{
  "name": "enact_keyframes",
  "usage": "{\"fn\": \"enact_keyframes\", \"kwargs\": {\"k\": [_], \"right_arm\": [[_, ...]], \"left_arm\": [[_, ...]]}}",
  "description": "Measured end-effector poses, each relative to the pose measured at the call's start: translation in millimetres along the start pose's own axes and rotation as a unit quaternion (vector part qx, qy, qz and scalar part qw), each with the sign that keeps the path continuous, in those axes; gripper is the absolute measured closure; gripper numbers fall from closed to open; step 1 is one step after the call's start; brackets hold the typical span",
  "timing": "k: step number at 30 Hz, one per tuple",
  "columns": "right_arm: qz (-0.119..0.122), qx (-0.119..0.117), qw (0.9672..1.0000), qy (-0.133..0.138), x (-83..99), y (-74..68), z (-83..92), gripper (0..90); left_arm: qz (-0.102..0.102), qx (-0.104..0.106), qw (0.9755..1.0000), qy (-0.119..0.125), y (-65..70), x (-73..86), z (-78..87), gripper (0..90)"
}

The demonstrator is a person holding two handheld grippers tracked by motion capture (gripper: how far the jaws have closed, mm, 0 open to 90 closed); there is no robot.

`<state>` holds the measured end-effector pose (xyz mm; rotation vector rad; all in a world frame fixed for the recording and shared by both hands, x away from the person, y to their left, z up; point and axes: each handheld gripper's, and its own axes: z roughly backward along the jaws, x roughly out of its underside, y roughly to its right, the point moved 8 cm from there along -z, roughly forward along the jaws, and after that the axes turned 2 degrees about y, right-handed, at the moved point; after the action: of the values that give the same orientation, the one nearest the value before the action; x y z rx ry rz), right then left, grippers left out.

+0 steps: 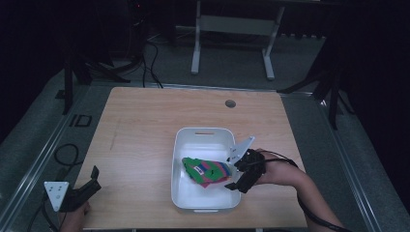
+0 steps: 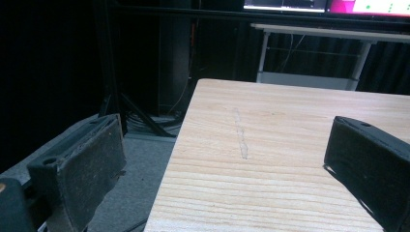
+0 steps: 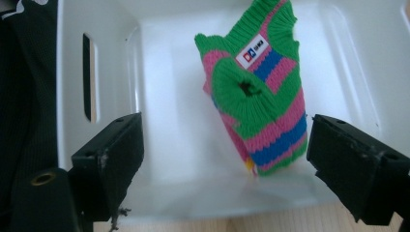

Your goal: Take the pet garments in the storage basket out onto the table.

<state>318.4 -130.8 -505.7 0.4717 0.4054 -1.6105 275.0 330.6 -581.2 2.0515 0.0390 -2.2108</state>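
Observation:
A small knitted garment (image 1: 208,170) (image 3: 261,96) in green, pink and blue stripes with a white label lies inside a white plastic bin (image 1: 183,145) (image 3: 169,58). My right gripper (image 1: 235,175) (image 3: 225,159) hovers at the bin's right rim, open, its jaws spread wide with the knit lying past them, untouched. My left gripper (image 1: 92,181) (image 2: 222,164) rests open at the table's front left corner, with only bare wood between its jaws.
The wooden table (image 1: 145,125) (image 2: 280,125) has a round cable hole (image 1: 230,103) at the back. Its left edge drops to a grey floor with cables (image 1: 65,154). A white desk frame (image 1: 232,29) stands behind.

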Motion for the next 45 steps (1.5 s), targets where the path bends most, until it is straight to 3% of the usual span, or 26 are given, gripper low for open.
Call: {"fn": "enact_keyframes", "kwargs": {"k": [16,25,32,41,45], "right_arm": [[0.034,-0.028,0.9981,-0.042,-34.0,3.7,-41.3,13.6],[0.032,-0.032,0.9968,-0.065,-42.5,10.2,-63.9,13.3],[0.021,-0.019,0.996,-0.085,-46.3,16.4,-81.7,12.6],[0.038,-0.009,0.99,-0.136,-37.7,16.1,-106.6,13.4],[0.03,-0.003,0.9874,-0.155,-32.2,20.5,-114.8,15.5]], "left_arm": [[0.001,0.003,1.0,0.0,0.1,0.0,-0.1,1.4],[0.001,0.004,1.0,-0.001,0.3,0.0,-0.2,1.4],[0.001,0.006,1.0,-0.001,0.3,0.0,-0.2,1.4],[0.0,0.007,1.0,0.0,0.6,0.0,0.0,1.4],[0.0,0.007,1.0,0.0,0.6,0.0,0.1,1.4]]}}
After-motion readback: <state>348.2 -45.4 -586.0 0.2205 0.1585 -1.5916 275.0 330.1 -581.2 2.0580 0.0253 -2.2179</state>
